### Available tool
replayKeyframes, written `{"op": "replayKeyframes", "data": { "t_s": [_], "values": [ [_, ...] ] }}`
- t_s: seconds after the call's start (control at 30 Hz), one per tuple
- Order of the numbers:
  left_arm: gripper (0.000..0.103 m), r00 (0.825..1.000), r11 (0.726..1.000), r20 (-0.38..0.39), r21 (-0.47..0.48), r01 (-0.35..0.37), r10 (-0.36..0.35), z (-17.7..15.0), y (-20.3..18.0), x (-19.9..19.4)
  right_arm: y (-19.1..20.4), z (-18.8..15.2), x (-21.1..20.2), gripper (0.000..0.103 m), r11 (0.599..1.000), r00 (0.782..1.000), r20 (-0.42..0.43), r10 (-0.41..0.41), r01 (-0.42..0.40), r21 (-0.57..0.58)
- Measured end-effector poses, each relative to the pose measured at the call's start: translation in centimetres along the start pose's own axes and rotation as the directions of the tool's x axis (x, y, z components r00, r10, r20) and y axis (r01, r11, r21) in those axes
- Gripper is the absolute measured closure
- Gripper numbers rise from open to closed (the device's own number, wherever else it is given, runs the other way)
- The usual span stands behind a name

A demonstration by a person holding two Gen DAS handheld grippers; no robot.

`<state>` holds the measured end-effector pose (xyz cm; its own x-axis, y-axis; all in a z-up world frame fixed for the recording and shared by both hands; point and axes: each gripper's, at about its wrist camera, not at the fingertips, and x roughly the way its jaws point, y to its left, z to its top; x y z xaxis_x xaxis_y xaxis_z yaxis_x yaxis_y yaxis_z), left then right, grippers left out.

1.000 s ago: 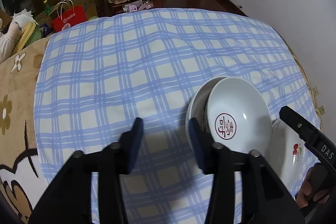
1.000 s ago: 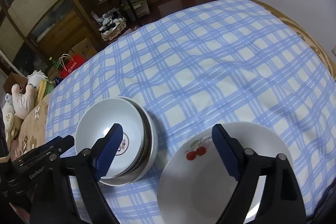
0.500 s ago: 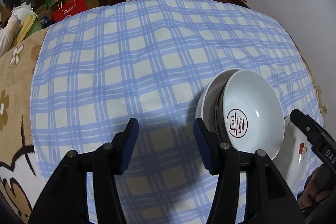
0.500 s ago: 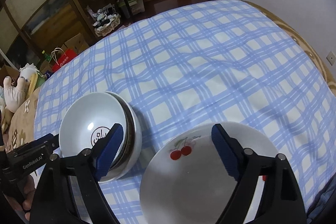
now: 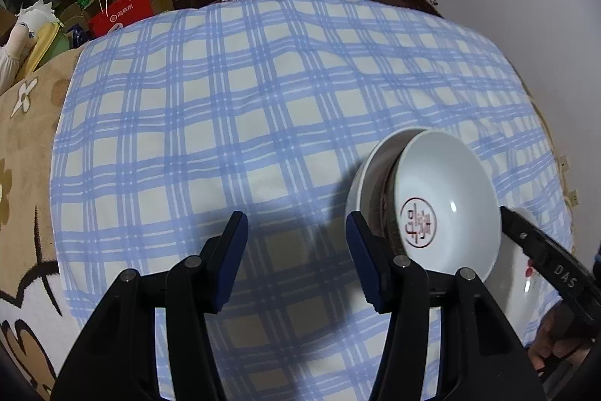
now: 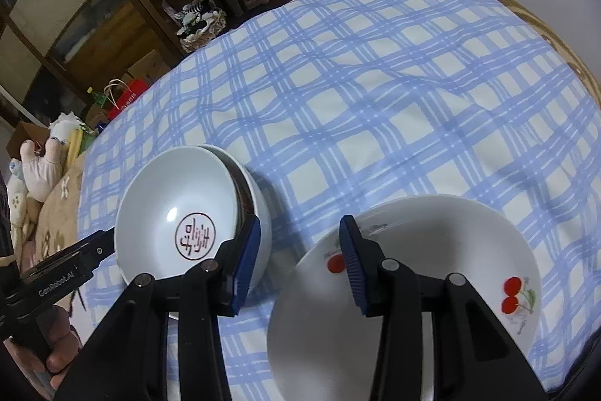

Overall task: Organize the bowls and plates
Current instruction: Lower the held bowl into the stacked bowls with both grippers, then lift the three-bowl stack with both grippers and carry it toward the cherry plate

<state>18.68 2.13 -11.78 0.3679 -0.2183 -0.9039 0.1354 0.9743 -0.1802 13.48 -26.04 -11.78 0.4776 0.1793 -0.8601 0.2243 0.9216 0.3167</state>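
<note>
Over the last second I register a narrowing of the right gripper (image 6: pixel 298 260): its blue pads were spread wide across the cherry plate (image 6: pixel 443 250) and now stand closer together, though a clear gap remains and they clamp nothing. The left pad now overlaps the near edge of the bowl stack (image 6: pixel 195 213) in the right wrist view; the right pad sits over the plate's near-left rim. I cannot tell whether either pad touches ceramic.

The left gripper (image 5: pixel 296 262) is also apart and empty. It has pulled back and to the left, so the bowl stack (image 5: pixel 428 209) now lies just beside its right pad, not between the fingers.

Location of work items: the stack, topped by the white bowl with the red seal mark, rests on the blue checked cloth (image 6: pixel 375 81); the cherry plate rests on the same cloth just to its right, close to it but apart.

Assessment: no item is lifted. The narrowing suggests I am setting up a rim grasp on the plate.
</note>
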Motion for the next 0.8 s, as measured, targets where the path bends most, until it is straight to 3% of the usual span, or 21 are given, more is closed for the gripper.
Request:
{"op": "replayKeyframes", "data": {
  "t_s": [0.13, 0.3, 0.63, 0.7, 0.77, 0.8],
  "values": [
    [0.050, 1.000, 1.000, 0.011, 0.009, 0.026, -0.026, 0.0, -0.2, -0.5, 0.0, 0.0, 0.2, 0.057, 1.000, 1.000, -0.007, 0.018, -0.018, 0.014],
    [0.050, 0.999, 0.999, -0.030, 0.023, 0.045, -0.044, -0.2, -0.8, 0.4, 0.3, -0.1, 0.3, 0.057, 1.000, 1.000, -0.013, 0.019, -0.019, 0.001],
    [0.053, 0.999, 0.999, -0.043, 0.039, 0.012, -0.011, -0.2, -1.1, 1.1, 0.5, 0.0, 0.3, 0.058, 1.000, 1.000, -0.016, 0.015, -0.015, 0.002],
    [0.053, 0.999, 0.999, -0.045, 0.046, 0.011, -0.009, -0.3, -1.1, 1.2, 0.5, 0.0, 0.3, 0.064, 1.000, 0.999, -0.020, 0.025, -0.025, 0.004],
    [0.059, 0.999, 0.998, -0.046, 0.054, 0.018, -0.015, -0.3, -1.4, 1.2, 0.6, 0.0, 0.4, 0.081, 0.996, 0.996, -0.031, 0.084, -0.083, 0.029],
    [0.062, 0.999, 0.998, -0.047, 0.061, 0.018, -0.015, -0.3, -1.6, 1.2, 0.7, 0.0, 0.4, 0.082, 0.995, 0.995, -0.036, 0.092, -0.091, 0.037]
  ]
}}
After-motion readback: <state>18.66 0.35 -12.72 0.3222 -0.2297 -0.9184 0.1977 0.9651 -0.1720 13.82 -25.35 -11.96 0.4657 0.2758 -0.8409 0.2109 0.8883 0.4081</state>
